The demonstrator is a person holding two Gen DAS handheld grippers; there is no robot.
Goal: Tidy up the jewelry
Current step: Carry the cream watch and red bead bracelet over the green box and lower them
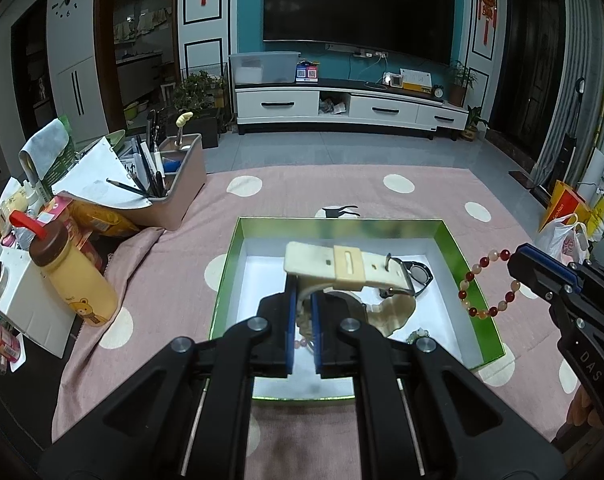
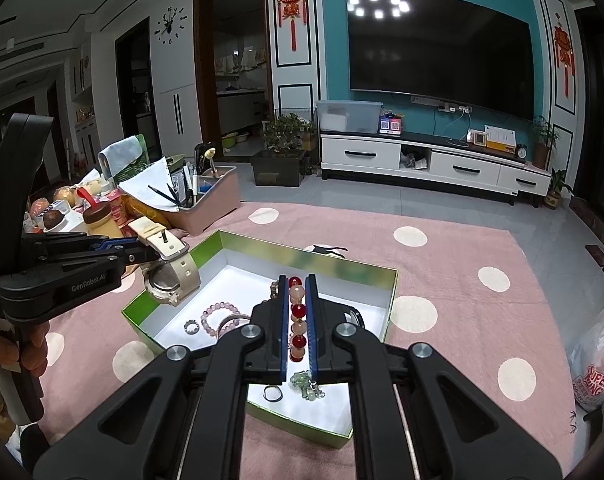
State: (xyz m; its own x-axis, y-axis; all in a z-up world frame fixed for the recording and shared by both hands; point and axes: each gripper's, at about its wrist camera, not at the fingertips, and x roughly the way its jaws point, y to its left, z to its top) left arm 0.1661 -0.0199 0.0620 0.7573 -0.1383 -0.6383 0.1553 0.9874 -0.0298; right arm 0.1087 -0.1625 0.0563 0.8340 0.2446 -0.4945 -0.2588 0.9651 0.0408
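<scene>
Green box [image 1: 455,248], open, on pink cloth: directly below both loads; left gripper [image 1: 303,312] pinching cream watch [image 1: 341,266], right gripper [image 2: 296,320] pinching red-and-peach bead bracelet [image 2: 296,312] lengthwise

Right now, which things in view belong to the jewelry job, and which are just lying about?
Job:
- watch, in left gripper
- beaded bracelet, in right gripper
- green box
- pink bracelet
- ring

Lying about:
- yellow bottle
- pen organizer
- plastic bag

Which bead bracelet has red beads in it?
The bead bracelet pinched in the right gripper mixes dark red and pale beads. The pink bracelet lying in the box has none.
</scene>
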